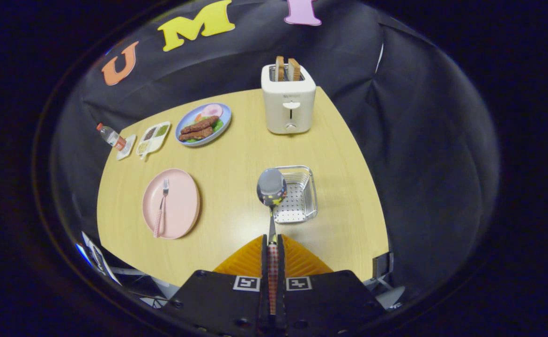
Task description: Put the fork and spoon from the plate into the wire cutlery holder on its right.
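Table (236,154): pale wood, holding everything listed here; the booth's dark cloth wall rises behind it at 12 o'clock.
Toaster (288,99): white, at the far edge of the table, at 12 o'clock from the fingers, with two slices of bread (287,69) standing in its slots.
Pink plate (171,203): at about 10 o'clock from the fingers, well apart from the basket, with bare table between them.
Blue plate (203,124): beyond the pink plate at about 11 o'clock, loaded with food.
Basket (296,194): wire cutlery holder with a perforated bottom, just ahead of the fingers and slightly toward 1 o'clock, to the right of the pink plate.
Gripper (272,248): fingers closed tight on the spoon's checked handle, pinching it from both sides.
Spoon (271,188): held off the table, handle running back between the fingers, bowl pointing to 12 o'clock and overlapping the left rim of the basket as seen from here.
Fork (161,206): lying on the pink plate, tines toward 12 o'clock, checked handle toward 6 o'clock.
Small tray (152,137): divided dish at 9 o'clock from the blue plate.
Bottle (111,136): at the table's far left corner, just beside the small tray.
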`<state>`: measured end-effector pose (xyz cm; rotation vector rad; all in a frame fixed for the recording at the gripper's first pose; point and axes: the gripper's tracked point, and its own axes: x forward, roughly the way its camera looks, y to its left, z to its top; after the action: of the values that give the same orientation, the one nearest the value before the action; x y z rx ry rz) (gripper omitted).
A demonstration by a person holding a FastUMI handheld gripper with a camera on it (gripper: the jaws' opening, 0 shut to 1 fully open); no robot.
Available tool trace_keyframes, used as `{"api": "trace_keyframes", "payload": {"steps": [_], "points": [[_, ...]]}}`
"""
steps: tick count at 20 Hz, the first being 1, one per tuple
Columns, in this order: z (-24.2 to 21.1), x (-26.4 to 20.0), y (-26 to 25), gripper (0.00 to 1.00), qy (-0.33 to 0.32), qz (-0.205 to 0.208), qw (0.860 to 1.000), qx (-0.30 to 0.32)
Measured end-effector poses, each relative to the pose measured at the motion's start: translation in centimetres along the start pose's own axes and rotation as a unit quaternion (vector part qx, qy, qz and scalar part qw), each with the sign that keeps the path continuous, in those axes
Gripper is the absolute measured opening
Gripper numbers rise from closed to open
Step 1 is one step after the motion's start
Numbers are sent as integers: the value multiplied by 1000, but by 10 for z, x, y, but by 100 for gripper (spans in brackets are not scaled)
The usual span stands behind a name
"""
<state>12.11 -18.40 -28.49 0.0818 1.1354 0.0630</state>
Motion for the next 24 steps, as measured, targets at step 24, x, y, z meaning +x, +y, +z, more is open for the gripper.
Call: {"api": "trace_keyframes", "payload": {"steps": [24], "points": [[34,70,-27,8,216,-30,975,-36]]}}
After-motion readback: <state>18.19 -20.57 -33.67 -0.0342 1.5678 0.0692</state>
